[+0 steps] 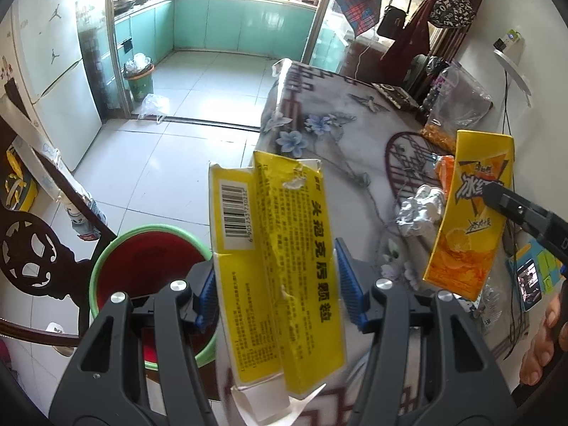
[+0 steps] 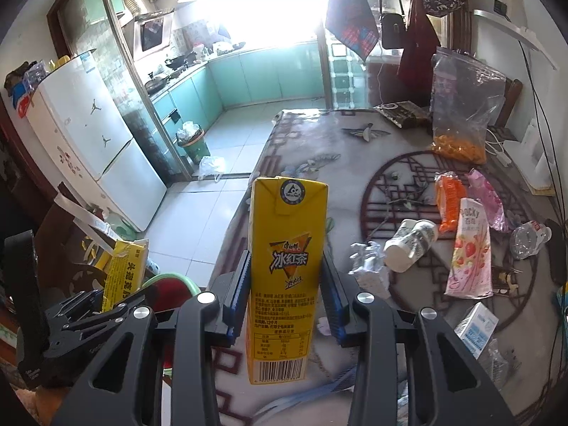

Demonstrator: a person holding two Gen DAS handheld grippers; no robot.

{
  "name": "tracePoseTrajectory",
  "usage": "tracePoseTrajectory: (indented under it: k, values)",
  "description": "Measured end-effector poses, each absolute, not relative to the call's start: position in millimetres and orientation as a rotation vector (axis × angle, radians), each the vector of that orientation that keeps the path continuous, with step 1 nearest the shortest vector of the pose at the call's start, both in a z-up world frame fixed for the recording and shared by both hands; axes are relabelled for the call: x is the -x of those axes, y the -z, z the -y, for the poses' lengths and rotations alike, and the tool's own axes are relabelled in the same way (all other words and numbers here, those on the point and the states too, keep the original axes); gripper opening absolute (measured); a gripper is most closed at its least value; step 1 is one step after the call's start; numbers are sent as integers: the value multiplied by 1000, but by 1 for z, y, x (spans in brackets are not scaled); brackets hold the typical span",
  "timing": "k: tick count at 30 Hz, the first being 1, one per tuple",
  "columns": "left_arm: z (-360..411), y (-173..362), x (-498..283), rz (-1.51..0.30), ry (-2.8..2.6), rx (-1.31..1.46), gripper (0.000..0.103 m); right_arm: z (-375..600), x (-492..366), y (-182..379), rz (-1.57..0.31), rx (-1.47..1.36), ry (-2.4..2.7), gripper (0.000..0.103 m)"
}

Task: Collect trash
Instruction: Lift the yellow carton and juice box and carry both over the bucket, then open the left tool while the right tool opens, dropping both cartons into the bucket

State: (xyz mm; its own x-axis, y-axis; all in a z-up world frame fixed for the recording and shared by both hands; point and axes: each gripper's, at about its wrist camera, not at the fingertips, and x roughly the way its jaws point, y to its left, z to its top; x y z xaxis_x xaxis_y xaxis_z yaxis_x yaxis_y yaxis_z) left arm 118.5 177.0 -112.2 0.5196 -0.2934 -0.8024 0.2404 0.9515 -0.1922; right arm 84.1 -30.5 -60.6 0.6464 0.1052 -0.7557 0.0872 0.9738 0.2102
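My left gripper (image 1: 275, 284) is shut on a flattened yellow medicine box (image 1: 277, 248), held at the table's left edge beside a green-rimmed red bin (image 1: 142, 273). My right gripper (image 2: 284, 291) is shut on an upright yellow iced-tea carton (image 2: 284, 266), held above the table; the carton also shows in the left wrist view (image 1: 468, 213). The box and left gripper show low left in the right wrist view (image 2: 124, 273). On the patterned tablecloth (image 2: 319, 135) lie crumpled foil (image 2: 369, 259), a paper cup (image 2: 411, 241), a pink Pocky pack (image 2: 468, 252), an orange wrapper (image 2: 449, 202) and a plastic bottle (image 2: 529, 238).
A small white-blue carton (image 2: 477, 326) lies at the table's near right. A clear bag of orange snacks (image 2: 461, 113) stands at the back. A dark carved chair (image 1: 35, 248) is left of the bin. A fridge (image 2: 88, 131) and second bin (image 2: 193, 142) stand near the kitchen door.
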Motion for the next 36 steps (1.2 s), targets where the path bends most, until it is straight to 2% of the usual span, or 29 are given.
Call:
tracePoseTrajectory:
  k: [26,36]
  values:
    - [-302,141,-129,-1022,128,144,55,-95,-126,78,-944,-130,-206,37]
    - [-332,163,-137,-1067,56,152,55,-127,-142,111,-1036,-208,-336,37]
